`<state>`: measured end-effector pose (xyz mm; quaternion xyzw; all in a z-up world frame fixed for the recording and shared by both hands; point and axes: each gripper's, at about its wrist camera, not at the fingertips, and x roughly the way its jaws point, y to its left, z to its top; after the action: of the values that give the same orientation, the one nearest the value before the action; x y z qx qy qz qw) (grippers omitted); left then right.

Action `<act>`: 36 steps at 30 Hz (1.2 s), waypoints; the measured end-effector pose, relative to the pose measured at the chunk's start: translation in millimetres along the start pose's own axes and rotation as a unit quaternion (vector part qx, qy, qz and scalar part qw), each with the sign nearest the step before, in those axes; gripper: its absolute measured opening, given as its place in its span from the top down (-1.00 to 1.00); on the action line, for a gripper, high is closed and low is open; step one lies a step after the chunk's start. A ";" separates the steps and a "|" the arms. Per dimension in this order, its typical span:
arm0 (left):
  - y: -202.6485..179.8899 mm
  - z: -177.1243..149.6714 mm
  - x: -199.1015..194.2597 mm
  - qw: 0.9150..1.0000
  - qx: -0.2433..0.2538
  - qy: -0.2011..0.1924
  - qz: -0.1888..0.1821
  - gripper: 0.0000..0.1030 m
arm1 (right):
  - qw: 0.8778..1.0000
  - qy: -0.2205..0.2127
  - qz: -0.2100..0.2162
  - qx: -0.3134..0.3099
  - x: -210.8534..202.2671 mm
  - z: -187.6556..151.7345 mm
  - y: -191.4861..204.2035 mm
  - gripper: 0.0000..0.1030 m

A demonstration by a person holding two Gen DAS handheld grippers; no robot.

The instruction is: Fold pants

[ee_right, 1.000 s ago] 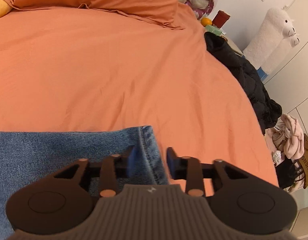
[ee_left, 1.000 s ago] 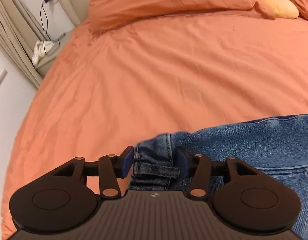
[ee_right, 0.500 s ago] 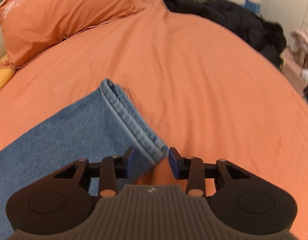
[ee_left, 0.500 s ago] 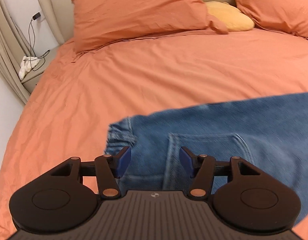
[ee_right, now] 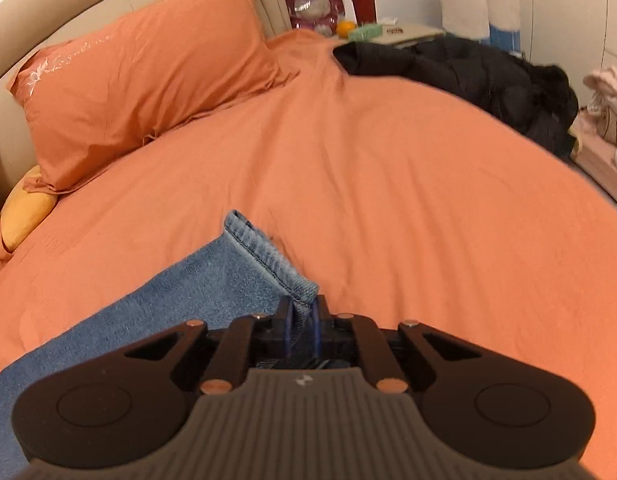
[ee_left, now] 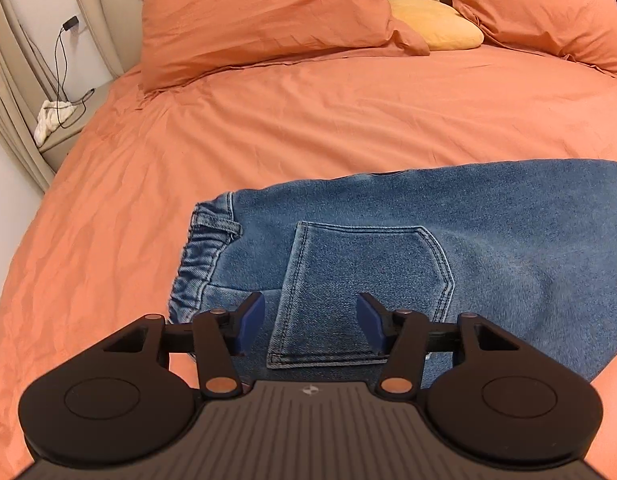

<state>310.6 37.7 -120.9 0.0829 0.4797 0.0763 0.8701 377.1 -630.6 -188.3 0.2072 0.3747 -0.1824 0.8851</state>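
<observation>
A: Left wrist view, far left first. What's there?

B: A beige nightstand [ee_left: 64,136] with a crumpled white cloth [ee_left: 52,118] and a thin black cable [ee_left: 62,68] running up to a wall plug. Then the bed's orange cover [ee_left: 268,132], matte cotton, finely creased all over.

A: Headboard end?

B: A padded beige headboard [ee_left: 96,8]. Two plump orange pillows, one left [ee_left: 260,16], one right [ee_left: 540,8], with a smaller rounded yellow cushion [ee_left: 432,20] between them.

A: The pants?

B: The blue denim pants [ee_left: 448,220] lie flat on the cover, waist end to the left. Gathered elastic waistband [ee_left: 192,268] with a belt loop; a five-sided back pocket [ee_left: 360,292] with double stitching. The fabric runs out of frame rightward.

A: Left gripper?

B: The left gripper [ee_left: 310,322] hovers above the pocket, blue pads spread moderately wide, nothing pinched between them. Its jaws have narrowed a little in the last half second.

A: Right wrist view?

B: Left edge: the yellow cushion again, then an embroidered orange pillow [ee_right: 140,80]. The pant leg comes in from lower left as a long strip, ending in a thick stitched hem [ee_right: 268,256].

A: Right gripper?

B: The right gripper [ee_right: 300,326] has just clamped down; its pads pinch the near corner of the hem, denim bunched between them.

A: Further right?

B: A pink plush bear [ee_right: 312,0], a red cup [ee_right: 362,6], an orange fruit [ee_right: 345,28] on a bedside table, and a puffy black jacket [ee_right: 468,76] heaped on the bed's edge.
</observation>
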 end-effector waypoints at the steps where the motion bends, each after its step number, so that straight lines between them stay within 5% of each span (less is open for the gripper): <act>1: -1.3 -1.3 2.6 1.000 -0.002 0.002 -0.001 -0.20 | 1.000 0.008 -0.010 -0.006 5.0 -0.7 0.1 0.94; 9: -8.6 -7.9 22.1 1.000 0.010 0.025 0.006 -0.12 | 0.996 0.057 -0.063 -0.019 47.3 -29.9 -8.7 0.83; 15: -27.5 -22.4 -6.4 0.993 0.098 0.011 -0.058 -0.04 | 0.992 0.056 -0.032 -0.108 4.3 -37.8 20.3 0.69; 22: -69.5 -60.9 -31.3 0.954 0.287 -0.014 -0.087 -0.06 | 0.972 0.111 0.100 -0.180 -54.9 -97.2 115.9 0.67; 31: -45.5 -92.1 -19.4 0.907 0.420 -0.020 -0.026 -0.25 | 0.917 0.163 0.246 -0.270 -127.4 -220.1 270.1 0.55; 36: -18.2 -104.4 0.8 0.868 0.496 -0.021 0.017 -0.44 | 0.897 0.167 0.286 -0.293 -142.7 -290.5 326.7 0.45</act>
<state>223.5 27.5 -180.4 0.5131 0.4345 -0.1588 0.7230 269.5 -183.5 -191.7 0.0642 0.4784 0.2338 0.8440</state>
